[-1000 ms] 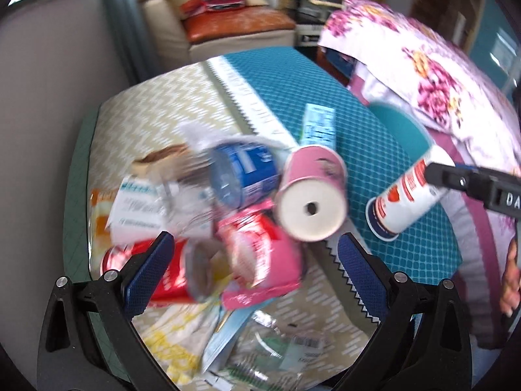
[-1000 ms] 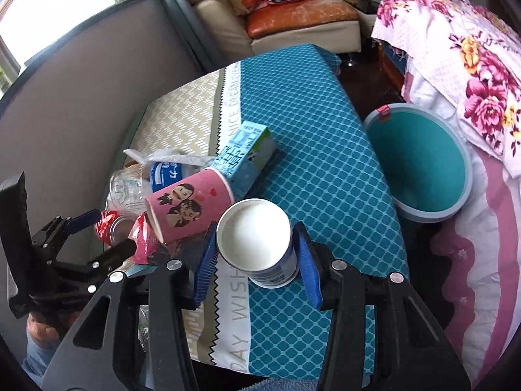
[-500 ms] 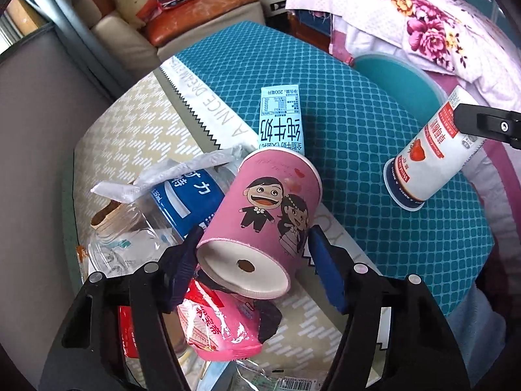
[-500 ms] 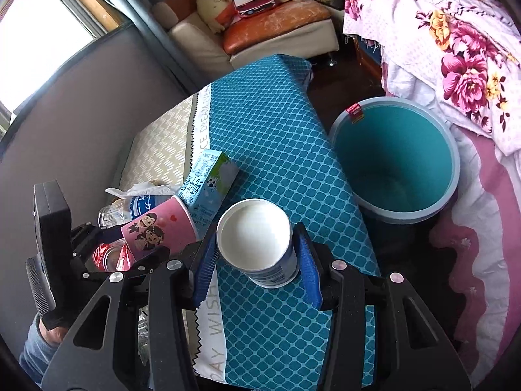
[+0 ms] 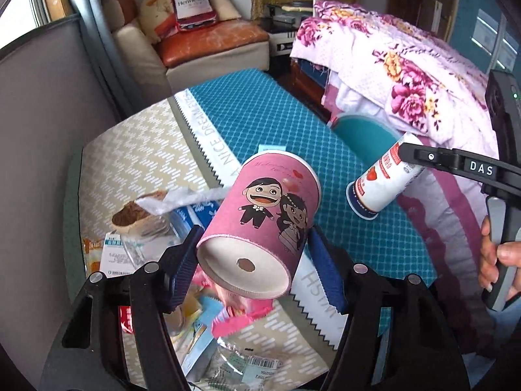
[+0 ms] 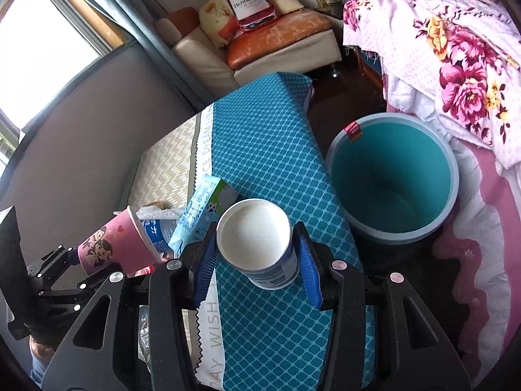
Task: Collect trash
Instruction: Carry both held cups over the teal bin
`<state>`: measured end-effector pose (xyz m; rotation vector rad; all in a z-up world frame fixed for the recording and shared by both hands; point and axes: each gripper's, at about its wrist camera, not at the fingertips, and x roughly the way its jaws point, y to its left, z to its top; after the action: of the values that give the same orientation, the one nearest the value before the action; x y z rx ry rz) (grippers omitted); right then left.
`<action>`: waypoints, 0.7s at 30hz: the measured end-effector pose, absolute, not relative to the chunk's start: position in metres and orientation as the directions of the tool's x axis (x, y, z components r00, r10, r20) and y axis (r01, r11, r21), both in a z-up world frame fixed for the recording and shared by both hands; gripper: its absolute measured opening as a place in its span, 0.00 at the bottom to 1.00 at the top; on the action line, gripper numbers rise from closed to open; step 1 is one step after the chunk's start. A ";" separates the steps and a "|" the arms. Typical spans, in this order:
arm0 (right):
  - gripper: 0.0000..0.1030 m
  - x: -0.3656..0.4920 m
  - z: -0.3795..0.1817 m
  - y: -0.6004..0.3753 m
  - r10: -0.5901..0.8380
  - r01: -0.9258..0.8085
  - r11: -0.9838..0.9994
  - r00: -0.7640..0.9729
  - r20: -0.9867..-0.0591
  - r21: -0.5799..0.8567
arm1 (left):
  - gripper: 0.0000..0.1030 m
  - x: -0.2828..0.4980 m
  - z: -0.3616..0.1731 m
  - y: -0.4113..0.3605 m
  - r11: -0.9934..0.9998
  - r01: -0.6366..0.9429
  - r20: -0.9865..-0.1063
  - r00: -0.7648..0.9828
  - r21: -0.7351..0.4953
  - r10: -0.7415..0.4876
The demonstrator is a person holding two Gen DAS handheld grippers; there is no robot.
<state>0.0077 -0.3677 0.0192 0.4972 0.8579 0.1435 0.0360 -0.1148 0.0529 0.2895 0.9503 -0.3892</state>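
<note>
Pink cup [image 5: 260, 224] lifted, base toward camera (tilted).

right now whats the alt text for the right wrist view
The right gripper holds a white cup above a table's teal cloth, with a teal bin on the floor beyond. At left, the left gripper holds a pink cartoon cup.

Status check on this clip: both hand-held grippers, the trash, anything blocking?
Left hand-held gripper shut on pink cup. Right hand-held gripper shut on white cup. Teal bin open beside table, path clear. More litter on table.
</note>
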 end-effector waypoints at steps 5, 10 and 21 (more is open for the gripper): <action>0.43 0.003 0.038 -0.416 0.204 0.162 0.878 0.724 -0.659 0.450 | 0.65 0.056 0.057 -0.156 0.872 0.489 -0.825 0.506 0.032 -0.253; 0.43 0.004 0.036 -0.470 0.091 0.277 0.861 0.742 -0.664 0.428 | 0.65 0.080 0.042 -0.225 0.822 0.568 -0.838 0.467 0.040 -0.282; 0.43 0.023 -0.004 -0.533 0.043 0.388 0.809 0.711 -0.702 0.442 | 0.63 0.123 -0.032 -0.344 0.730 0.680 -0.901 0.355 0.067 -0.249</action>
<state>0.0228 -0.5331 -0.0042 0.6110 0.7658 -0.2051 0.1227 -0.3444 -0.0325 0.4771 1.0459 -0.6300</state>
